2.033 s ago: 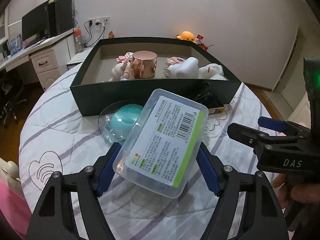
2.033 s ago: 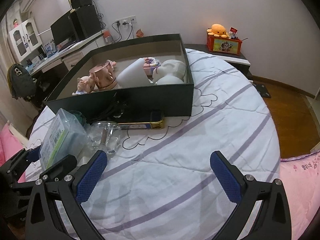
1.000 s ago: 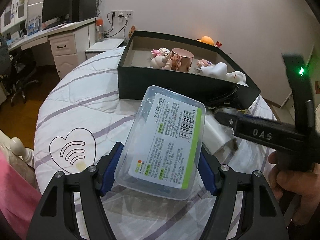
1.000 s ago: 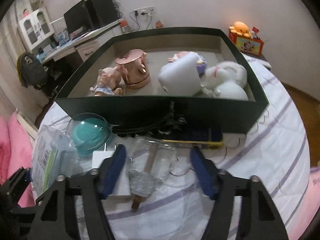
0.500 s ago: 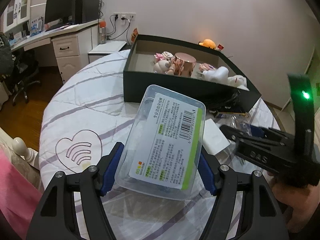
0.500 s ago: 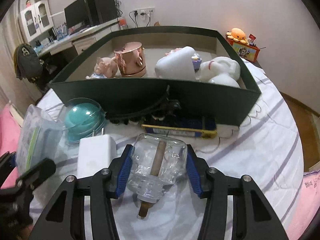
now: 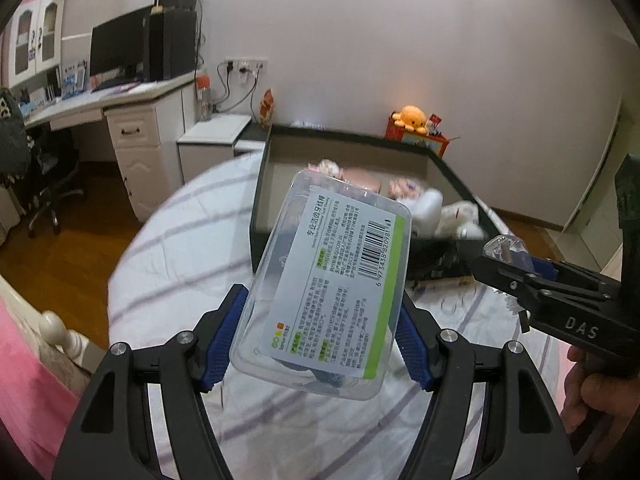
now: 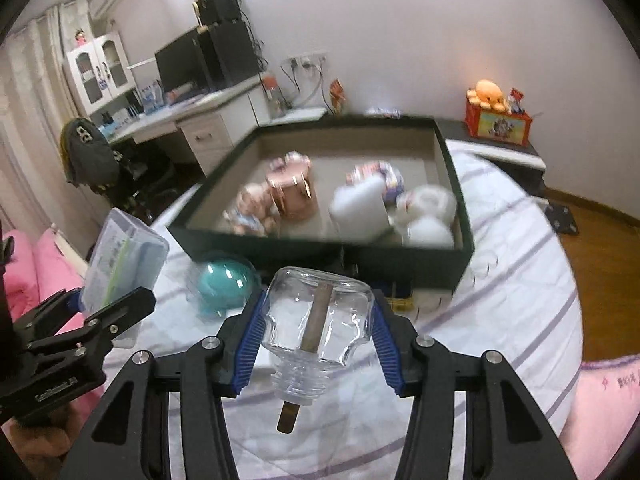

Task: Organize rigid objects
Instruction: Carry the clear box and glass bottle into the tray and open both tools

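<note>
My left gripper (image 7: 320, 340) is shut on a clear plastic box with a green-edged label (image 7: 332, 284) and holds it above the bed; the box also shows in the right wrist view (image 8: 120, 256). My right gripper (image 8: 318, 340) is shut on a clear glass jar with a brown stick inside (image 8: 318, 320), lifted off the bed. The jar's end shows in the left wrist view (image 7: 504, 250). The dark green box (image 8: 464, 216) lies beyond both, holding a copper cup (image 8: 294, 192), a doll and white toys.
A teal ball in a clear dome (image 8: 228, 284) and a flat yellow-edged tin (image 7: 444, 280) lie in front of the box on the striped white cover (image 7: 176, 248). A desk with a monitor (image 7: 120, 56) stands far left. An orange plush (image 8: 486, 94) sits on a side shelf.
My right gripper closed on the glass jar and lifted it off the bed. My left gripper rose with the plastic box and tipped up, so the green box looks further off.
</note>
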### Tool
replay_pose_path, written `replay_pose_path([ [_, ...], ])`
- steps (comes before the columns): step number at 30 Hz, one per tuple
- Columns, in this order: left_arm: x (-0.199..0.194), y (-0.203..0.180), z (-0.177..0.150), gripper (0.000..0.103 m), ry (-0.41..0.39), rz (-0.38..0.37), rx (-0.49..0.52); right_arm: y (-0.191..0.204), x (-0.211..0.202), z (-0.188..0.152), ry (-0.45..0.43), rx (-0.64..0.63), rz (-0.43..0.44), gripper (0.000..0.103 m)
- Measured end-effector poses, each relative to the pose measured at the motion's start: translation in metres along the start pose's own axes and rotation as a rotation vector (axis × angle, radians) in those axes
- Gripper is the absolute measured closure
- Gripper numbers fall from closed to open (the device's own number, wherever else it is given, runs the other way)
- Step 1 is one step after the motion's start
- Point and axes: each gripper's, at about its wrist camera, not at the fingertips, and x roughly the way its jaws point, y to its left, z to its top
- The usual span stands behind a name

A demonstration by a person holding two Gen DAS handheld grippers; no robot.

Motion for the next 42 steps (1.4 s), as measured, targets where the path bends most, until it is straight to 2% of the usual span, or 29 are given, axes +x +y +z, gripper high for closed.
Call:
replay_pose_path([
  [7,0.010,-0.008,0.053,0.032,-0.075,0.020,0.042,0.004,-0.004,0.047,-0.080,-0.028,0.022,0.051],
  [11,0.042,-0.011,0.086,0.032,-0.061,0.013,0.046,-0.007,0.012,0.075,-0.098,-0.012,0.022,0.051],
  [15,0.085,-0.016,0.116,0.032,-0.020,-0.004,0.056,-0.023,0.042,0.105,-0.082,0.008,0.017,0.051],
  [19,0.131,-0.024,0.134,0.032,0.050,-0.004,0.077,-0.038,0.085,0.133,-0.025,0.010,-0.010,0.051],
  [24,0.176,-0.032,0.139,0.032,0.148,0.000,0.092,-0.052,0.134,0.144,0.078,0.016,-0.048,0.051],
  [27,0.190,-0.033,0.134,0.031,0.199,0.021,0.096,-0.059,0.153,0.142,0.131,0.030,-0.065,0.050],
  [29,0.193,-0.033,0.132,0.024,0.213,0.032,0.095,-0.064,0.156,0.142,0.138,0.050,-0.056,0.047],
  [30,0.192,-0.033,0.131,0.015,0.208,0.041,0.096,-0.065,0.157,0.141,0.141,0.057,-0.057,0.036],
  [31,0.187,-0.032,0.131,0.008,0.197,0.053,0.097,-0.067,0.157,0.139,0.145,0.060,-0.059,0.030],
  [32,0.184,-0.031,0.130,0.005,0.190,0.056,0.097,-0.067,0.155,0.139,0.142,0.063,-0.057,0.022],
  [38,0.143,-0.023,0.123,0.000,0.111,0.063,0.072,-0.069,0.128,0.133,0.086,0.116,-0.032,0.017],
  [42,0.105,-0.016,0.114,0.000,0.055,0.063,0.036,-0.066,0.099,0.125,0.036,0.133,-0.051,0.016],
])
